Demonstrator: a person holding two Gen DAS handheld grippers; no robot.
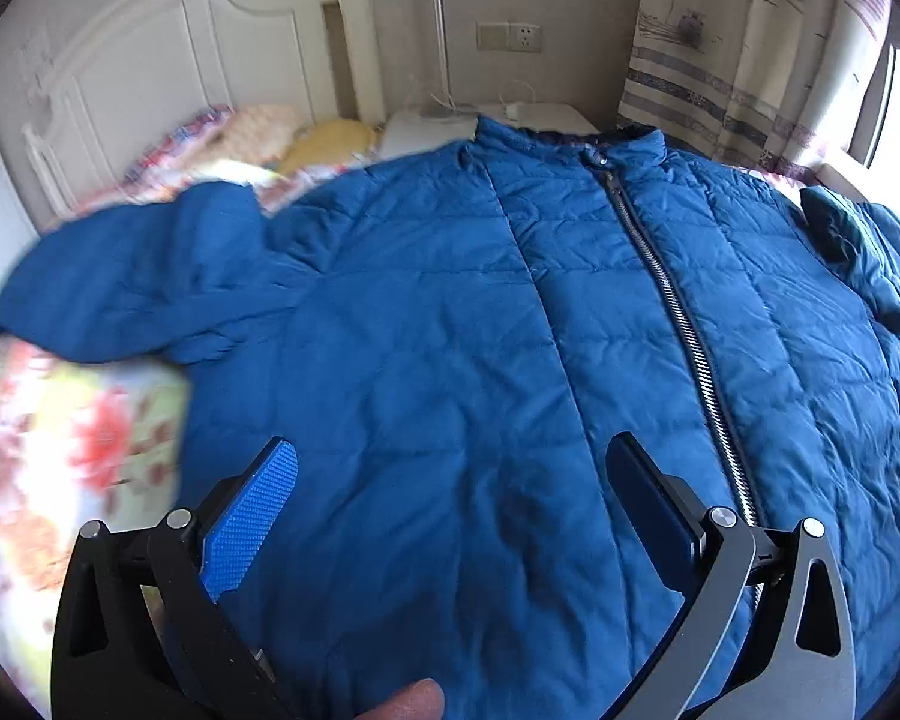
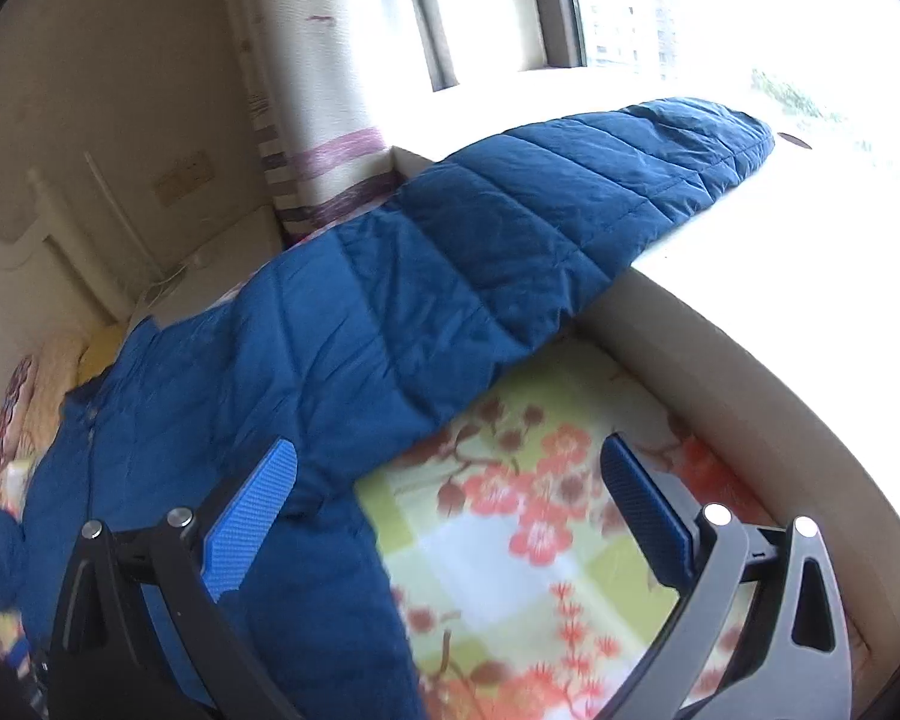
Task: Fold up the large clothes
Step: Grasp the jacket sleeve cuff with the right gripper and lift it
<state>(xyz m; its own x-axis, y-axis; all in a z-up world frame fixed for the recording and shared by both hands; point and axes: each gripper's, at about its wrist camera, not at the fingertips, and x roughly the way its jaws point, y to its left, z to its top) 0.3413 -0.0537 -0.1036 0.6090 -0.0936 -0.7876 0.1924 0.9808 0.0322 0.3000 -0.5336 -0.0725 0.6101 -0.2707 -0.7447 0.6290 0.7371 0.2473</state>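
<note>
**Operator:** Closest to my left lens there's a fingertip (image 1: 411, 701) at the bottom edge, and just past it the left gripper (image 1: 450, 501), jaws spread wide with nothing between them. It's hovering above the front panel of the blue jacket (image 1: 450, 312); I can't tell if it touches the fabric.

**Spotter:** And where's the jacket lying?

**Operator:** Spread flat, front up, on the floral bedsheet (image 1: 84, 438). The zipper (image 1: 678, 324) is done up and runs from the collar down towards my right finger pad. One sleeve (image 1: 126, 288) stretches out to the left over the sheet. Beyond the collar I can see a white headboard (image 1: 150, 60), a wall socket (image 1: 509, 36) and a curtain (image 1: 738, 48).

**Spotter:** Right side?

**Operator:** The right gripper (image 2: 450, 501) is also gaping, holding nothing. Its left finger sits over the jacket's edge, the right one over bare sheet (image 2: 528, 516). The other sleeve (image 2: 570, 180) reaches up and away, draped onto the bright windowsill (image 2: 750, 300), with its cuff end resting there. The window (image 2: 690, 0) behind is blown out white, so no detail there.
</note>
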